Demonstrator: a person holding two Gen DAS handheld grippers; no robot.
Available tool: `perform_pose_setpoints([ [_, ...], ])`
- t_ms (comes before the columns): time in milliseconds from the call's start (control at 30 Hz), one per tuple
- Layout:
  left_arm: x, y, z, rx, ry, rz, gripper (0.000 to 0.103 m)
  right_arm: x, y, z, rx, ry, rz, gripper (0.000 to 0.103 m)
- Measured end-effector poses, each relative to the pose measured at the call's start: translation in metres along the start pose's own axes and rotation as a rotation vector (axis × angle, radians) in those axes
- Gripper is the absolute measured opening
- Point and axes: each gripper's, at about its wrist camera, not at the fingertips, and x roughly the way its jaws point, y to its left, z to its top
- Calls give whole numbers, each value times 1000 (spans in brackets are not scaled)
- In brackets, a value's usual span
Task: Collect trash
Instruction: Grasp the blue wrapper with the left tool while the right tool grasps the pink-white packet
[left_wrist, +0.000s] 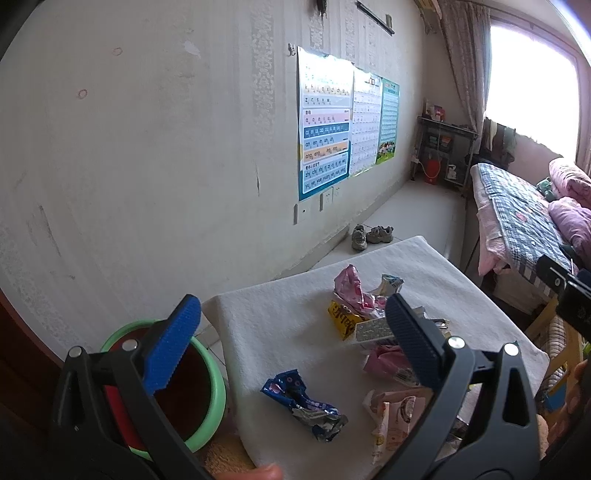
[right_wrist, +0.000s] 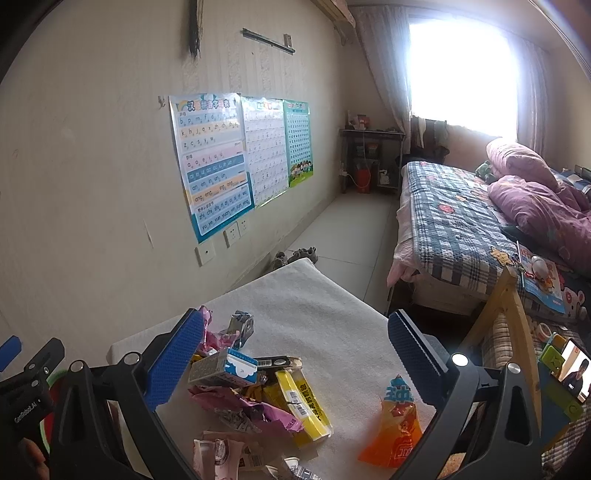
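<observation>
Both the left gripper (left_wrist: 291, 332) and right gripper (right_wrist: 295, 350) hang with jaws spread wide, gripping nothing, above the white cloth-covered table (left_wrist: 277, 314). Crumpled snack wrappers (right_wrist: 258, 398) lie heaped on it; the green-rimmed round bin (left_wrist: 216, 387) stands beside its left edge.

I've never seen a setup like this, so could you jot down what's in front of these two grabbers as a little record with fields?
Setting: bedroom, table under a white cloth
Trash: wrappers piled on the cloth, including a blue wrapper, a yellow wrapper and an orange packet
Bin: green-rimmed bin beside the table
Left gripper: open, empty
Right gripper: open, empty
</observation>
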Motion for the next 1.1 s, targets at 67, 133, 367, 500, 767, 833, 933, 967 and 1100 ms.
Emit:
perform_pose_setpoints([
  [67,1,2,0,-4,0,2,98,0,1,0,0,2,-1,96],
  [133,2,3,0,-3,5,0,98,0,1,0,0,2,-1,96],
  [367,34,9,-21,48,145,-9,98,9,1,-10,-16,50,5,96],
  [500,70,9,-59,57,291,13,98,18,2,-28,-37,113,17,96],
  [767,131,7,-98,-10,515,-88,81,39,1,-64,-57,258,50,96],
  [833,141,5,-101,-11,540,-101,70,43,4,-69,-60,282,69,96],
  [933,153,-1,-106,-8,581,-126,52,46,12,-74,-74,320,110,96],
  [967,155,-2,-108,-10,596,-138,34,47,14,-76,-82,332,126,96],
  [1100,148,8,-109,-74,606,-186,6,53,25,-87,-104,395,191,96],
])
